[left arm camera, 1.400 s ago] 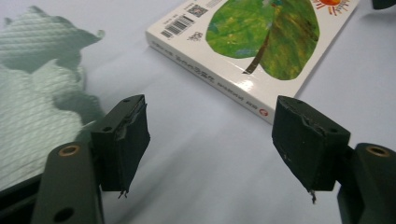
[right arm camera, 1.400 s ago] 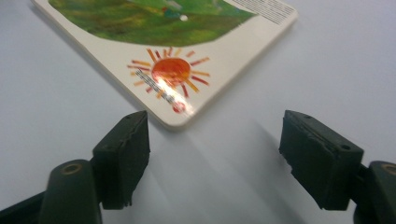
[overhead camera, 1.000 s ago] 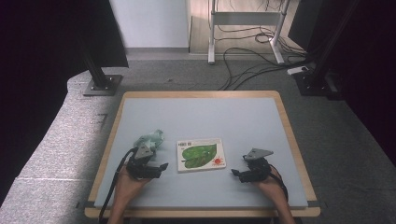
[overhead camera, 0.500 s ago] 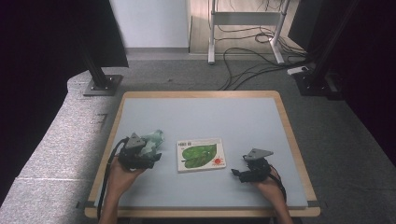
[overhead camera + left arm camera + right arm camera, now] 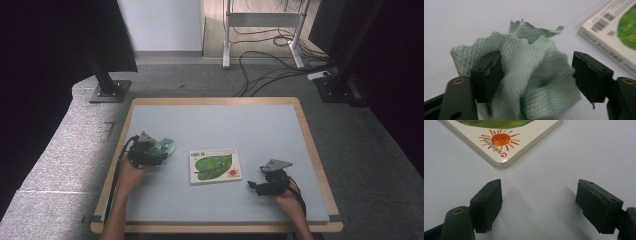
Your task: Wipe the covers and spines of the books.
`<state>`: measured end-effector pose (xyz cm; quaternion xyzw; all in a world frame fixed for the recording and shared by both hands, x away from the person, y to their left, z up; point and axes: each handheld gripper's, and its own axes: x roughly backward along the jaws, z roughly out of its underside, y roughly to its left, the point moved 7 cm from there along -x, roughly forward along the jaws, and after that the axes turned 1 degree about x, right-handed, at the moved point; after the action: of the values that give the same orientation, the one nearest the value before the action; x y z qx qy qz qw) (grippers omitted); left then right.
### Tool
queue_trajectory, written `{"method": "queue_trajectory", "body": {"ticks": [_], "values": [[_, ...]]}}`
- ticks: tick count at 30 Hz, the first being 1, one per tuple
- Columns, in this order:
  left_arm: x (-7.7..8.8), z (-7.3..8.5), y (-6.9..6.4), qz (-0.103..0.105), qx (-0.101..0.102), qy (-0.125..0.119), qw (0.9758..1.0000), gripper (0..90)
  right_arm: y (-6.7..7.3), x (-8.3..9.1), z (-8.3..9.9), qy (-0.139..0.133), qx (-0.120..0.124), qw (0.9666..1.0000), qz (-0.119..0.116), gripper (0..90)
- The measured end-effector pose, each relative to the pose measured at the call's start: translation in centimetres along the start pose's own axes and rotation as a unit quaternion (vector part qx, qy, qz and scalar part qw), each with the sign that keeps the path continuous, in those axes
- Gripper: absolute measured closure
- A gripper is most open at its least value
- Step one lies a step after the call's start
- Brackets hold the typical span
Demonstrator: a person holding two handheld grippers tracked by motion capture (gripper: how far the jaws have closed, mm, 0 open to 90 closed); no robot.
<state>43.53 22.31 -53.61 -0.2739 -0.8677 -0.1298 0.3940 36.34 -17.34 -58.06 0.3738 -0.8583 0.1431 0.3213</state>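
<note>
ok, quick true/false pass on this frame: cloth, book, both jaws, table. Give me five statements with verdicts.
1. A crumpled green cloth lies between the jaws of the left gripper. True.
2. The right gripper holds the book. False: its jaws stand open over bare table, short of the book's corner.
3. The book lies flat, with a green leaf and an orange sun on its cover. True.
4. The cloth lies on top of the book. False: it sits on the table to the book's left, apart from it.
5. The left gripper's jaws are clamped tight on the cloth. False: they have just been closing, but one jaw is still clear of the cloth.
</note>
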Motion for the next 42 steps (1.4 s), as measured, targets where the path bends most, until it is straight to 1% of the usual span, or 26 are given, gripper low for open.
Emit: {"method": "queue_trajectory", "body": {"ticks": [2,3,5,7,10,11,12,14,15,17,19,21,23,26,27,28,30,31,33,34,37,38,39,40,41,42], "values": [[-0.7,0.1,0.1,-0.008,-0.007,0.008,0.9999,30.2,0.0,0.0,0.0,0.0,0.0,1.0,0.0,20.8],[-0.9,0.2,0.1,-0.011,-0.008,0.011,0.9999,32.7,0.0,0.0,0.0,0.0,0.0,1.0,0.0,20.7],[-1.4,0.4,0.4,-0.026,-0.006,0.019,0.9995,36.2,0.0,0.0,0.0,0.0,0.0,1.0,0.0,20.7],[-1.9,0.6,0.7,-0.029,0.001,0.025,0.9993,40.8,0.0,0.0,0.0,0.0,0.0,1.0,0.0,20.8],[-2.4,1.0,0.9,-0.031,0.005,0.029,0.9991,47.0,0.0,0.0,0.0,0.0,0.0,1.0,0.0,20.7],[-2.6,1.2,0.9,-0.03,0.005,0.03,0.9991,51.5,0.0,0.0,0.0,0.0,0.0,1.0,0.0,20.7],[-2.7,1.3,0.9,-0.029,0.01,0.02,0.9993,53.0,0.0,0.0,0.0,0.0,0.0,1.0,0.0,20.8],[-2.5,1.6,1.1,-0.028,0.015,0.01,0.9995,58.0,0.0,0.0,0.0,0.0,0.0,1.0,0.0,20.7],[-2.4,1.7,1.1,-0.026,0.015,0.008,0.9995,66.4,0.0,0.0,0.0,0.0,0.0,1.0,0.0,20.8],[-2.3,1.8,1.2,-0.023,0.012,0.007,0.9996,76.6,0.0,0.0,0.0,0.0,0.0,1.0,0.0,20.7],[-2.3,1.8,1.0,-0.024,0.008,0.006,0.9997,81.1,0.0,0.0,0.0,0.0,0.0,1.0,0.0,20.7],[-2.3,1.6,0.9,-0.028,-0.001,0.008,0.9996,82.3,0.0,0.0,0.0,0.0,0.0,1.0,0.0,20.7],[-2.0,1.1,0.6,-0.016,-0.002,0.003,0.9999,82.7,0.0,0.0,0.0,0.0,0.0,1.0,0.0,20.7],[-1.4,0.1,-0.1,0.011,-0.008,-0.003,0.9999,82.6,0.0,0.0,0.0,0.0,0.0,1.0,0.0,20.7],[-1.3,-0.1,-0.4,0.017,-0.013,-0.002,0.9998,82.5,0.0,0.0,0.0,0.0,0.0,1.0,0.0,20.7],[-1.0,-0.6,-0.8,0.021,-0.018,-0.008,0.9996,82.5,0.0,0.0,0.0,0.0,0.0,1.0,0.0,20.7],[-0.7,-1.5,-1.5,0.031,-0.027,-0.012,0.9991,82.4,0.0,0.0,0.0,0.0,0.001,1.0,0.0,20.7],[-0.5,-1.9,-1.8,0.037,-0.031,-0.017,0.9987,82.4,0.0,0.0,0.0,0.0,0.001,1.0,0.0,20.7],[-0.2,-2.9,-2.6,0.052,-0.03,-0.029,0.9978,82.3,0.0,0.0,0.0,0.0,0.001,1.0,0.0,20.8],[-0.1,-3.4,-2.9,0.056,-0.032,-0.031,0.9974,82.3,0.0,0.0,0.0,0.0,0.001,1.0,0.0,20.8],[0.2,-4.5,-4.1,0.067,-0.049,-0.041,0.9957,82.1,0.0,0.0,0.0,0.0,0.001,1.0,0.0,20.8],[0.2,-4.8,-4.5,0.068,-0.052,-0.046,0.9952,82.1,0.0,0.0,0.0,0.0,0.0,1.0,0.0,20.8],[0.3,-5.1,-4.9,0.074,-0.056,-0.053,0.9943,82.0,0.0,0.0,0.0,0.0,0.001,1.0,0.0,20.7],[0.3,-5.4,-5.4,0.085,-0.057,-0.053,0.9933,81.9,0.0,0.0,0.0,0.0,0.001,1.0,0.0,20.7],[0.3,-5.6,-5.7,0.087,-0.059,-0.054,0.993,81.8,0.0,0.0,0.0,0.0,0.001,1.0,0.0,20.7],[0.3,-5.9,-6.1,0.085,-0.066,-0.052,0.9928,81.8,0.0,0.0,0.0,0.0,0.001,1.0,0.001,20.7]]}}
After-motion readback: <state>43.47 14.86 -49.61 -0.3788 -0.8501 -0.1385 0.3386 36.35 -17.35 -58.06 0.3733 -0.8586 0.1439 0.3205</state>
